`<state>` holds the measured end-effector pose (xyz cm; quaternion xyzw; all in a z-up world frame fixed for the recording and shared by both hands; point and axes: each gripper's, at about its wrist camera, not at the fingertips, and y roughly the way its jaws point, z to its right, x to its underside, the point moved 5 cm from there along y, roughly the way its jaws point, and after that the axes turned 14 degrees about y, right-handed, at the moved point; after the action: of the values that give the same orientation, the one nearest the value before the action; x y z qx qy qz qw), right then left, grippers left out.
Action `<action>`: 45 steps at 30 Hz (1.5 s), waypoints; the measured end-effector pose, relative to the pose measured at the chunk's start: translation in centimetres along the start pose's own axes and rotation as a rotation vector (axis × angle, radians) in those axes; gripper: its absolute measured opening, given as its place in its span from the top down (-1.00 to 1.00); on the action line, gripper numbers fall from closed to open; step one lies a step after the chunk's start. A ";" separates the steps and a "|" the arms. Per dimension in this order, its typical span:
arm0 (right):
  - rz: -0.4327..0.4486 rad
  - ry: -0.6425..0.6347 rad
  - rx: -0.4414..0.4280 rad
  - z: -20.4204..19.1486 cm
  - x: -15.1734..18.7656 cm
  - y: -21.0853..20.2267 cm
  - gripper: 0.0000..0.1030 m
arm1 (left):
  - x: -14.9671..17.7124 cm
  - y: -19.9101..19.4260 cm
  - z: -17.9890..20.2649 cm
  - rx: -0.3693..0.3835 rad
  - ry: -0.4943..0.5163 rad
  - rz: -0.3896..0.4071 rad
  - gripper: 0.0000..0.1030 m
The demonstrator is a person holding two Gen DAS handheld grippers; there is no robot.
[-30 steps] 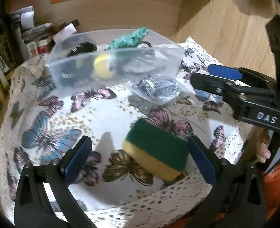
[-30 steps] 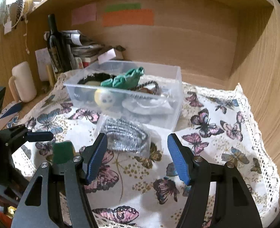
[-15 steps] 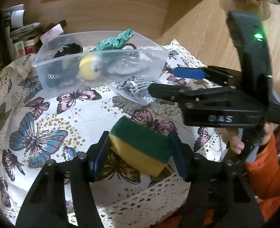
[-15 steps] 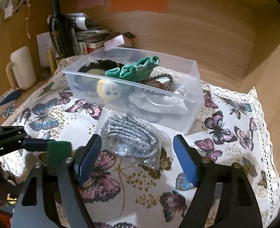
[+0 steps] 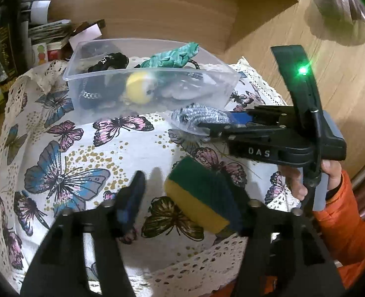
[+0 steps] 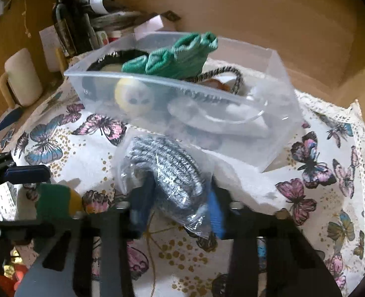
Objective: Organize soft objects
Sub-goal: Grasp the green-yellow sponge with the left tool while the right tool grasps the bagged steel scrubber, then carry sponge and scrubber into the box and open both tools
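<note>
Left gripper [image 5: 182, 195]: jaws open. The green-and-yellow sponge [image 5: 198, 195] lies on the butterfly tablecloth [image 5: 66, 173] hard against my right-hand finger, with a clear gap to the left-hand one, so it sits off-centre to the right between the jaws. Its long axis runs diagonally, near-right to far-left, green face up. I judge I need to shift right before closing, or it gets pushed rather than pinched. Left gripper is low and pitched down over the near table edge. Ahead, well apart from the sponge, stands the clear plastic bin [image 6: 281, 113], already holding a green cloth [image 6: 180, 59] and a yellow ball [image 6: 133, 96], among other items. Right gripper [image 6: 180, 208]: blue pads are closed in on the bagged steel scourer [image 6: 167, 170], which lies just beside the bin's near wall; I read it as gripped, though blur hides the contact. Right is the arm nearer the bin, level and pointing at it.
</note>
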<state>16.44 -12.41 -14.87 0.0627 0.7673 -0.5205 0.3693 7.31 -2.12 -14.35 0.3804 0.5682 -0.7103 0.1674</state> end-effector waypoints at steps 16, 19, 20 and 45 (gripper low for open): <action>0.160 0.063 0.015 1.9 0.5 -6.2 0.51 | 0.1 2.8 2.3 -0.045 0.069 -0.028 -0.23; 0.184 0.064 0.012 1.7 0.5 -7.0 0.51 | -0.3 2.3 2.2 -0.062 0.072 -0.004 -0.18; 0.192 0.064 0.008 1.7 0.4 -7.2 0.51 | -0.5 2.1 2.1 -0.079 0.077 0.005 -0.17; 0.390 0.045 -0.020 -0.3 -6.4 -9.8 0.51 | -12.0 -3.0 -5.7 -0.281 0.072 0.222 -0.19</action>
<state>16.16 -14.68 -3.37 0.2180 0.7538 -0.4301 0.4464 15.10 1.78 -3.91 0.4387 0.6219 -0.5871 0.2758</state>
